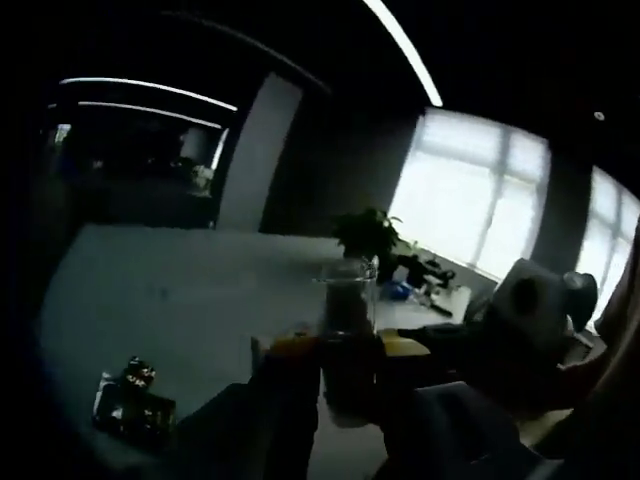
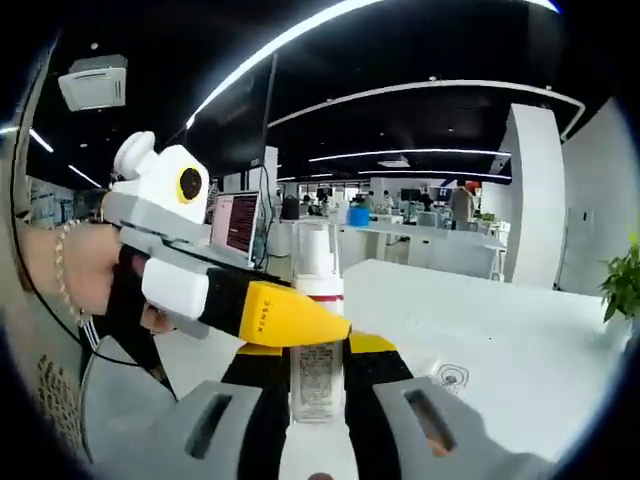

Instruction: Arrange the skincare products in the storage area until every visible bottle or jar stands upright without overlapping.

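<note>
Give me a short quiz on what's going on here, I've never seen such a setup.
1. True or false: the white bottle lies on its side on the table.
2. What colour are the jaw tips of the left hand-held gripper? A red, B yellow, C green.
3. Fill in: at the far right of the right gripper view there is a green leafy ____.

Key:
1. False. It stands upright between the jaws.
2. B.
3. plant.
</note>
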Tool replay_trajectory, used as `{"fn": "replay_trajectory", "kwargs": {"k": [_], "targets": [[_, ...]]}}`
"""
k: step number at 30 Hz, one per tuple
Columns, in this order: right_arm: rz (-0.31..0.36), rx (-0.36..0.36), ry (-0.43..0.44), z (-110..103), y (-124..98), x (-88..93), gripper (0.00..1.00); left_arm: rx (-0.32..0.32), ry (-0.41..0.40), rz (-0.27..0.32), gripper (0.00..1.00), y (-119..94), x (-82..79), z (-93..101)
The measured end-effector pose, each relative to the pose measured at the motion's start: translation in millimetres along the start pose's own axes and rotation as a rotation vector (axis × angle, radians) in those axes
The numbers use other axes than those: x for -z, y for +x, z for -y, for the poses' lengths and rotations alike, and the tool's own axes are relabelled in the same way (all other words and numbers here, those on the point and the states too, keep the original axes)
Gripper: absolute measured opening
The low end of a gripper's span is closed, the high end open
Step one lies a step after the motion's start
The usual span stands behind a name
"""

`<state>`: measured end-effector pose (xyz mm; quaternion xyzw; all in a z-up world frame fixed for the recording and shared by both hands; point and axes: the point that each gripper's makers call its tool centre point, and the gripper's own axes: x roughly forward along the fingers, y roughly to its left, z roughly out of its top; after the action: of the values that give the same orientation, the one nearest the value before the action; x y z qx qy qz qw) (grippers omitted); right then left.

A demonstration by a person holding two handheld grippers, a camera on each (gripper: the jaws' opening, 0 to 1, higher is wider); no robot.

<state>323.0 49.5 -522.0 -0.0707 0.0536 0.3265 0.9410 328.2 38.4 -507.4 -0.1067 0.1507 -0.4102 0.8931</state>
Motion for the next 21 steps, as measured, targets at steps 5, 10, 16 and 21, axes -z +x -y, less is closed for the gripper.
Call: {"fn": "replay_trajectory", "kwargs": {"k": [5, 10, 16, 21], "targets": [[-0.001, 0.031, -0.023, 0.6, -0.1, -1.8, 0.19, -0.067, -0.020, 0.013, 0.18, -3.6, -1.6, -1.6], [-0.022, -0.049, 0.004, -6.1, -1.7, 4.8, 0.20, -0.070, -0.018, -0.013, 0.17, -5.9, 3.5, -3.2], [0.038, -0.260, 0.084, -14.2, -23.8, -7.5, 0.23, 0.175, 0.089, -0.028, 0.16, -13.8, -2.9, 24.6], [0.072, -0.423, 0.237, -18.0, -42.1, -18.4, 0.24, 0.405, 0.138, -0.021, 0.16, -21.8, -13.0, 56.5]]}}
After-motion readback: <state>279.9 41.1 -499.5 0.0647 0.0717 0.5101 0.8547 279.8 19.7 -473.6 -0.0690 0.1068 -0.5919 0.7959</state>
